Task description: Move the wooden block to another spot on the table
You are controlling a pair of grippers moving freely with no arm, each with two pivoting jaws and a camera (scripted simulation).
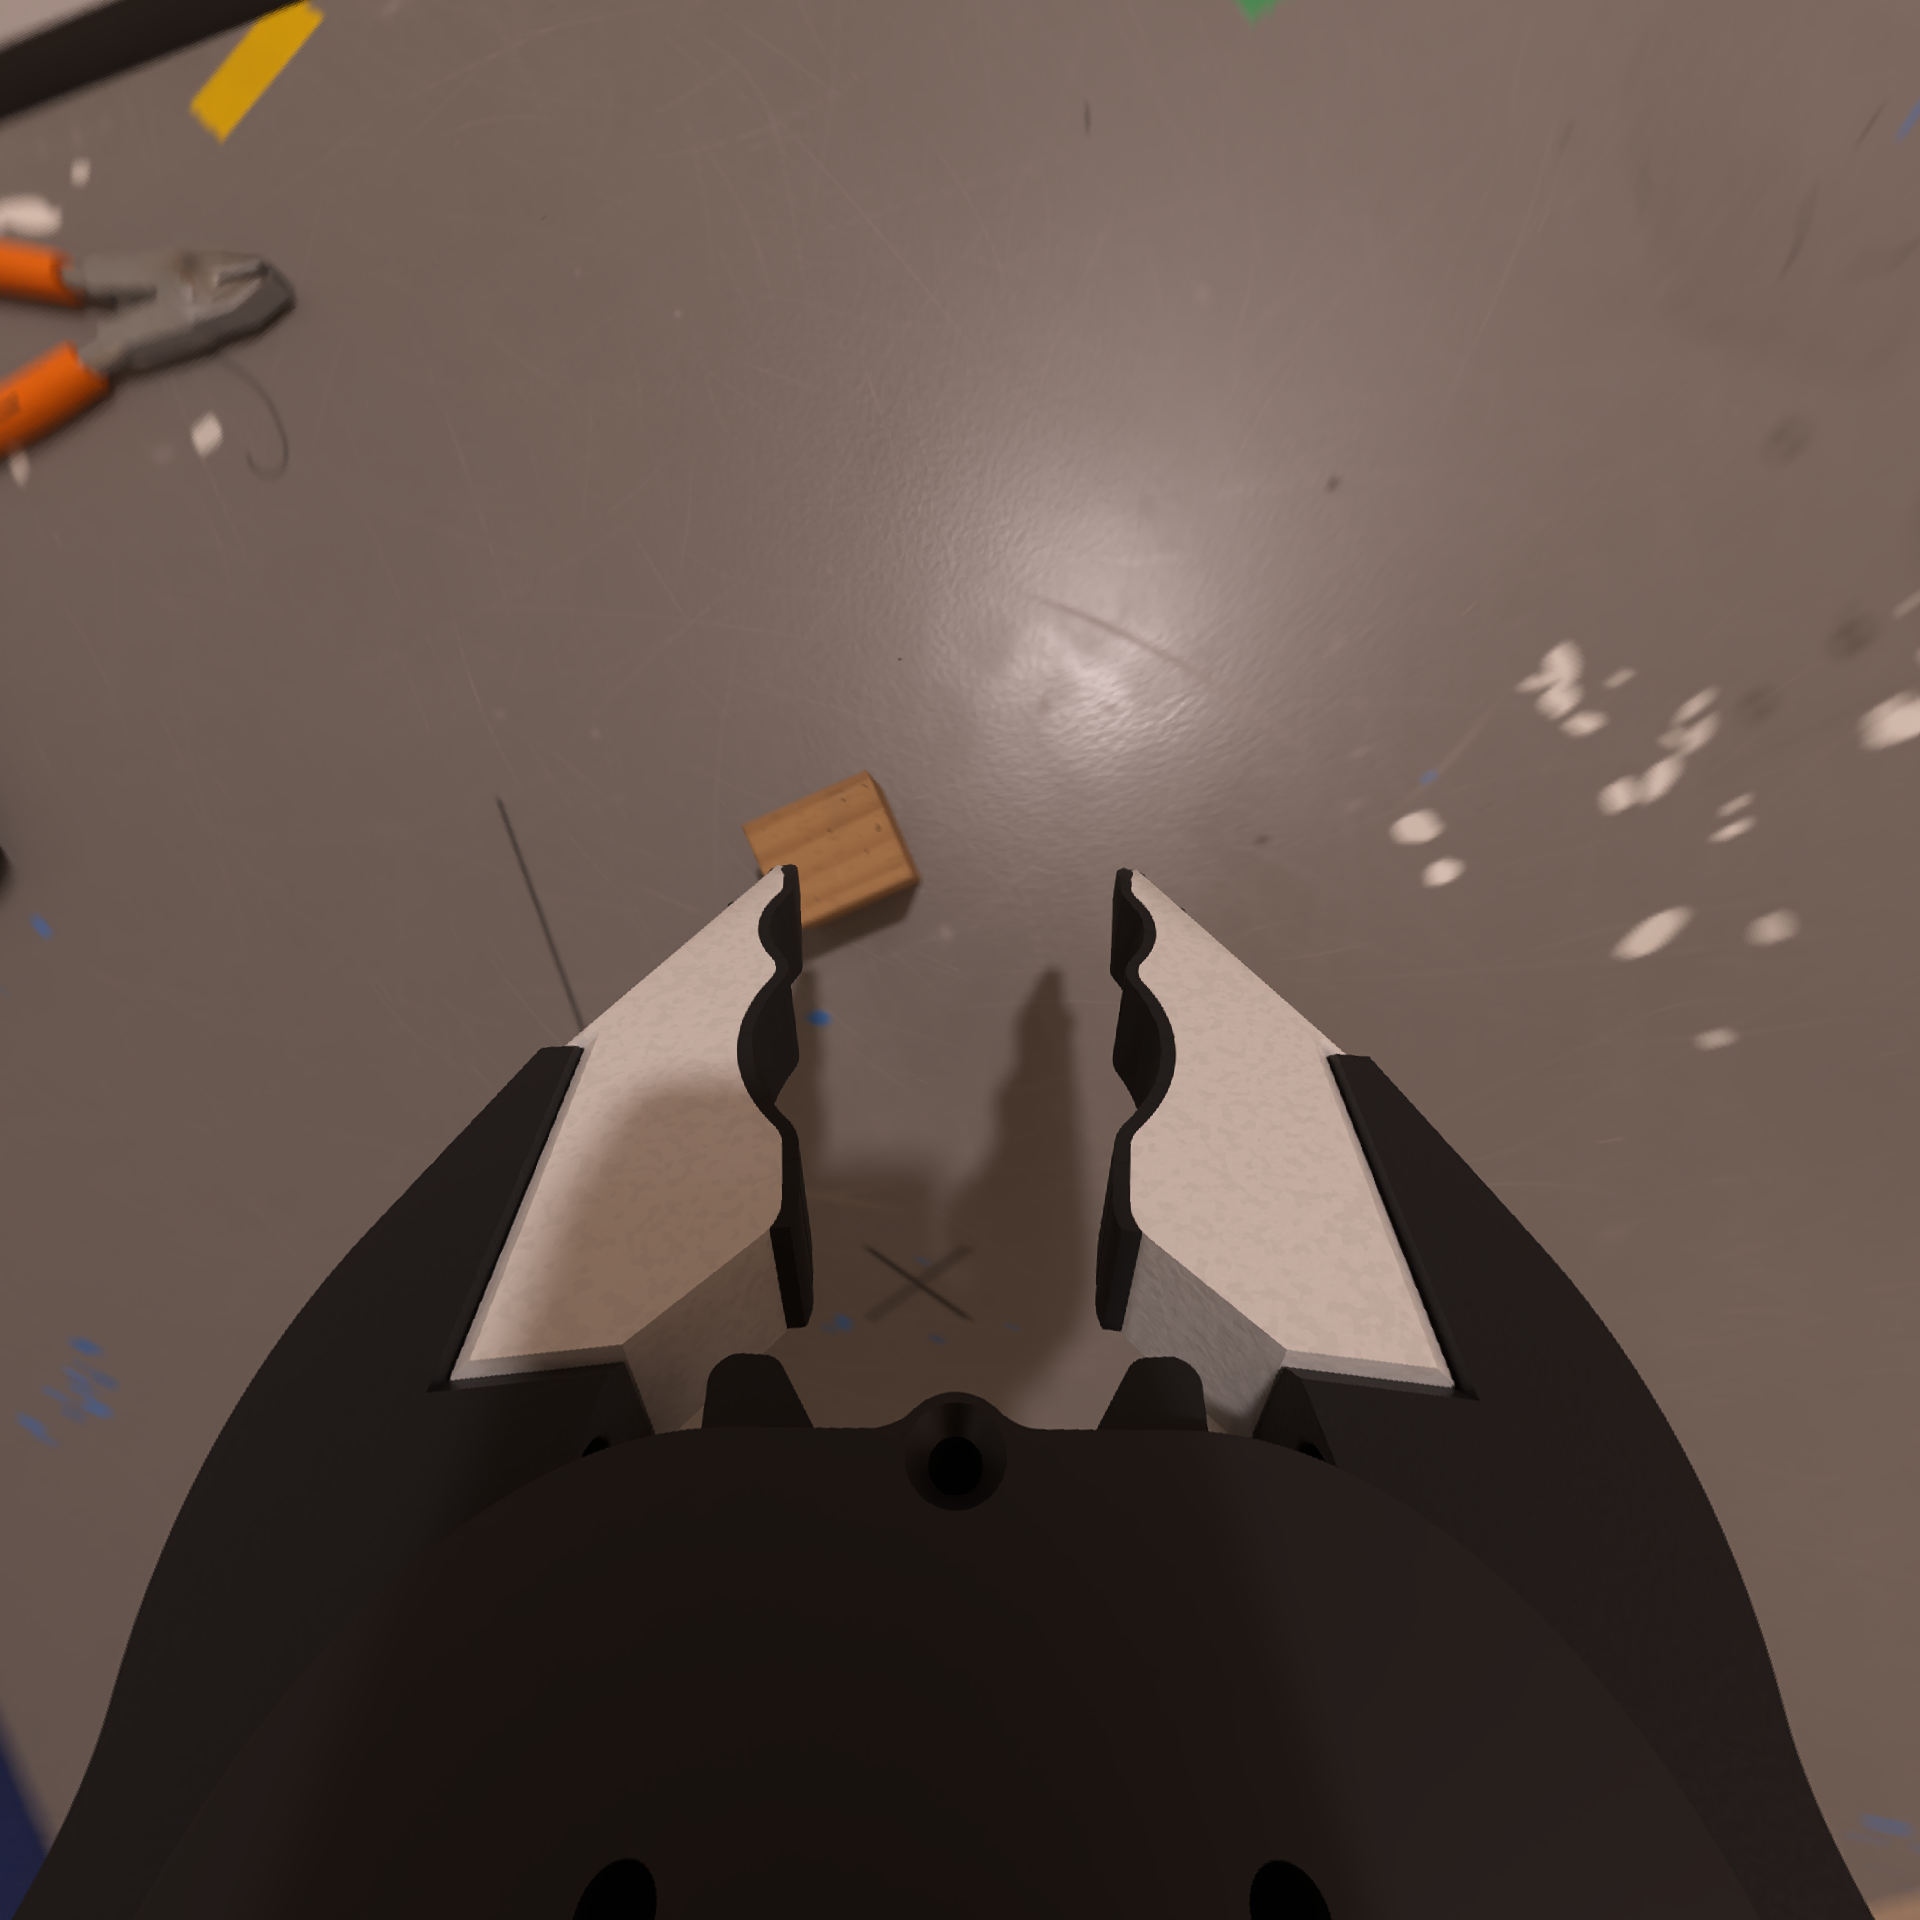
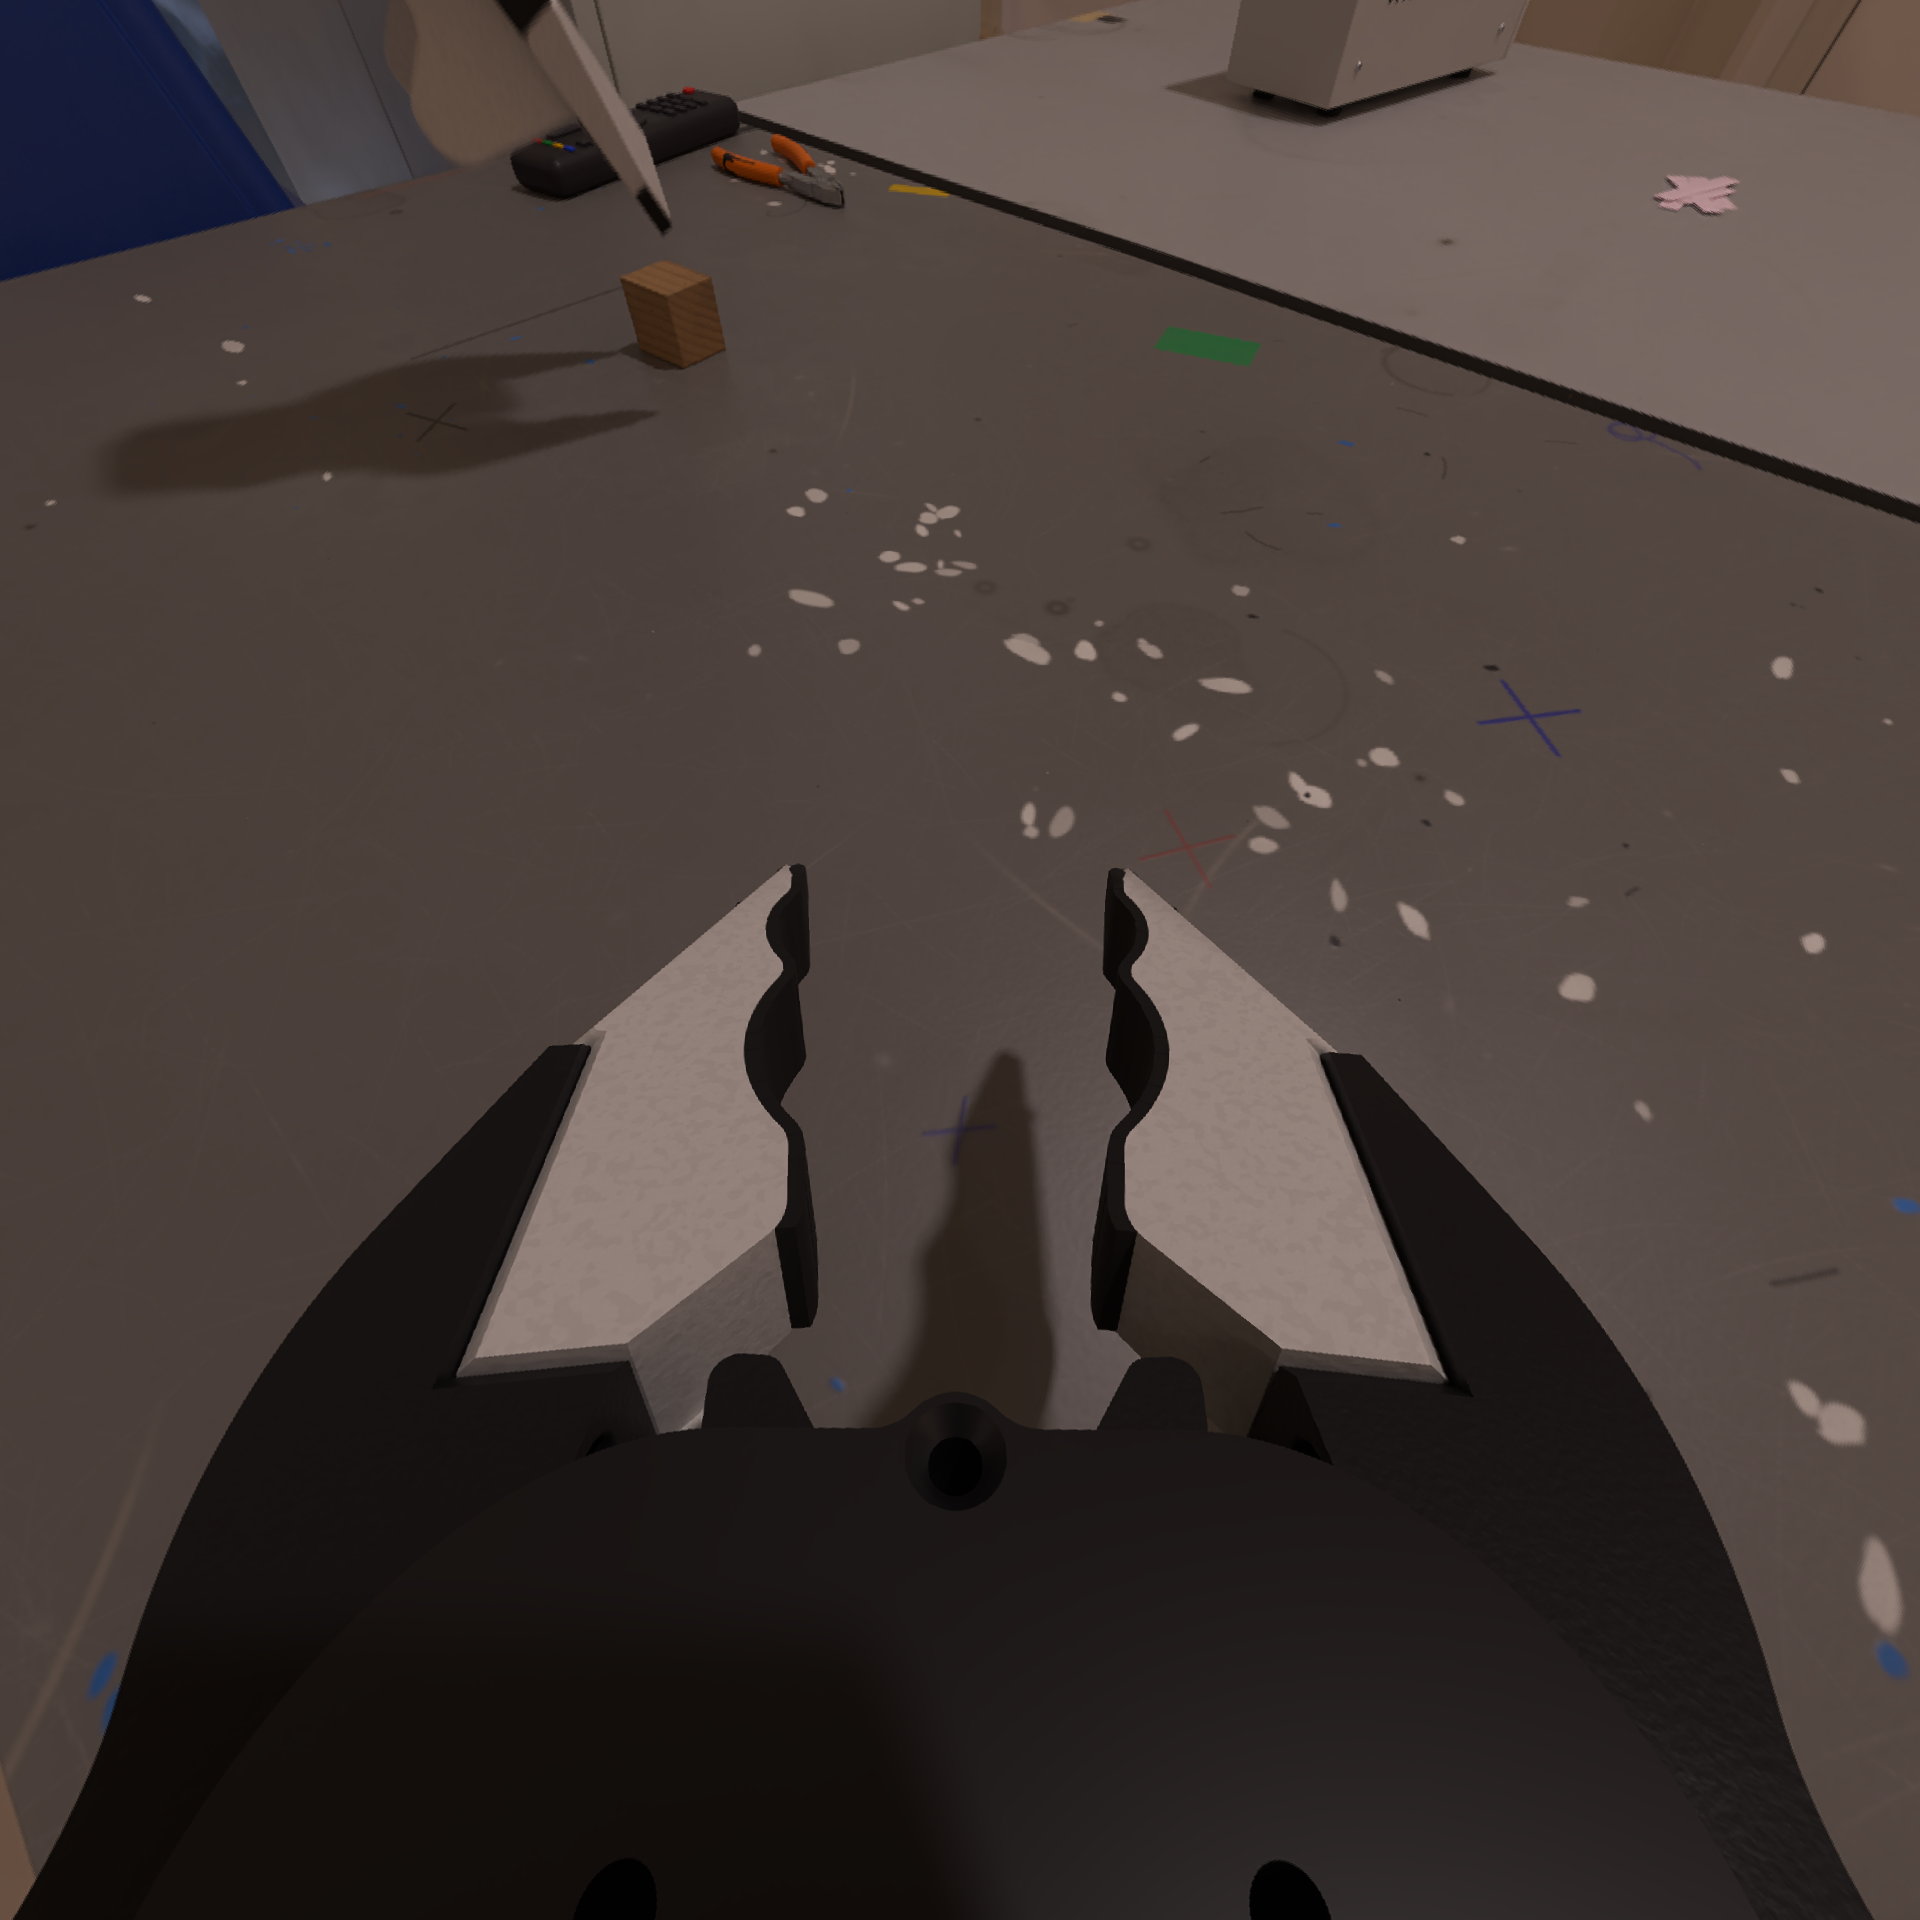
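The small wooden block lies on the grey table, seen from above in the left wrist view. My left gripper is open and empty above it; the block sits just past the left fingertip, partly hidden by it, left of the gap. In the right wrist view the block stands far off at the upper left, with the left gripper's fingertip hanging just above it. My right gripper is open and empty, low over the table, far from the block.
Orange-handled pliers lie to the far left, also in the right wrist view, beside a black remote. Yellow tape and green tape are stuck on the table. A white box stands on the adjoining table.
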